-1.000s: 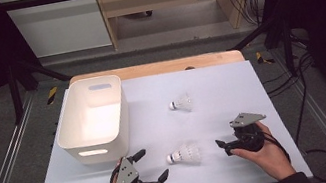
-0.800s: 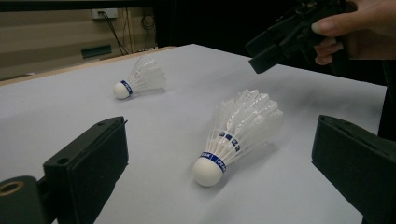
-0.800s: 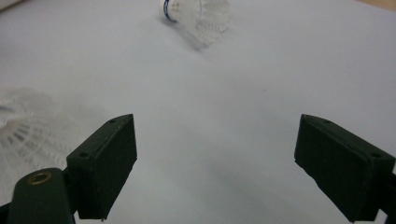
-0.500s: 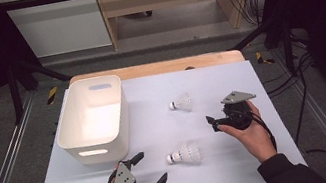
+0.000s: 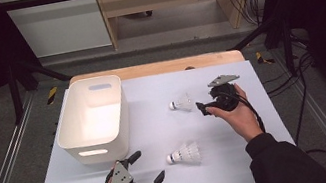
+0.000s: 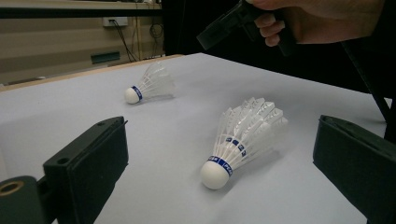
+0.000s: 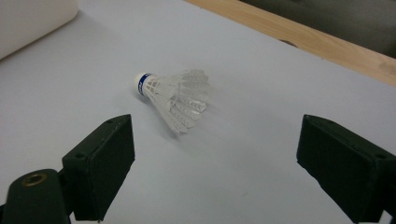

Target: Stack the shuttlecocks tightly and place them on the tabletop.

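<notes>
Right tongs [image 5: 203, 108] wide open, holding nothing, just right of far shuttlecock [image 5: 181, 103] lying on its side on tabletop [image 5: 152, 98]. Left tongs [image 5: 147, 168] wide open at near edge; near shuttlecock [image 5: 184, 153] lies just right of them, untouched.

A white bin [image 5: 92, 121] stands on the pale sheet [image 5: 156, 123] covering the wooden table [image 5: 157, 68].

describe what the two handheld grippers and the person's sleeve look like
Both the left gripper and the right gripper are black, with blocky flat fingers, a grey three-cornered plate on top and a trailing black cable. The person's right arm wears a dark sleeve.
</notes>
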Demonstrator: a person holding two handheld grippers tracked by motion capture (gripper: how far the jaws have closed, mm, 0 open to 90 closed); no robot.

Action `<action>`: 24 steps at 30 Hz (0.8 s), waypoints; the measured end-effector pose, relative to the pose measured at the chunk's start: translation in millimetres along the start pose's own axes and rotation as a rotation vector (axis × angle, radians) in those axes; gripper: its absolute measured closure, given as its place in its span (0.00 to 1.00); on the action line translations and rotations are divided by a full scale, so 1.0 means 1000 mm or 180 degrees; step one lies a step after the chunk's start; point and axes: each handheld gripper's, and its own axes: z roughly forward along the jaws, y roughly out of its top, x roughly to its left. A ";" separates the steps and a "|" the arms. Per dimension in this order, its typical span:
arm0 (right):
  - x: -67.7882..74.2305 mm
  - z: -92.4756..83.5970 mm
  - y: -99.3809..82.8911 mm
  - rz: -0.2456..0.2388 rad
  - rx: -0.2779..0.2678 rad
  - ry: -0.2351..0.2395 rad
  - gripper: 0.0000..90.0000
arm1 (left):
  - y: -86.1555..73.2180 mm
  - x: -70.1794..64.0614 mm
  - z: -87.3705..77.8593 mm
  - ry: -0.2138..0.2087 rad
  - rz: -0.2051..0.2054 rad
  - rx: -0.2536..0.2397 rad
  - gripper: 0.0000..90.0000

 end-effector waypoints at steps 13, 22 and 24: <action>0.002 0.037 0.000 -0.0019 0.0409 0.0152 0.12 | 0.000 0.003 -0.001 0.0011 -0.0004 -0.0007 0.03; 0.008 0.047 -0.003 -0.0088 0.0541 0.0281 0.13 | -0.001 0.003 0.000 0.0008 0.0006 0.0011 0.03; 0.009 0.049 -0.003 -0.0072 0.0550 0.0288 0.13 | -0.001 0.003 0.000 0.0003 0.0007 0.0011 0.03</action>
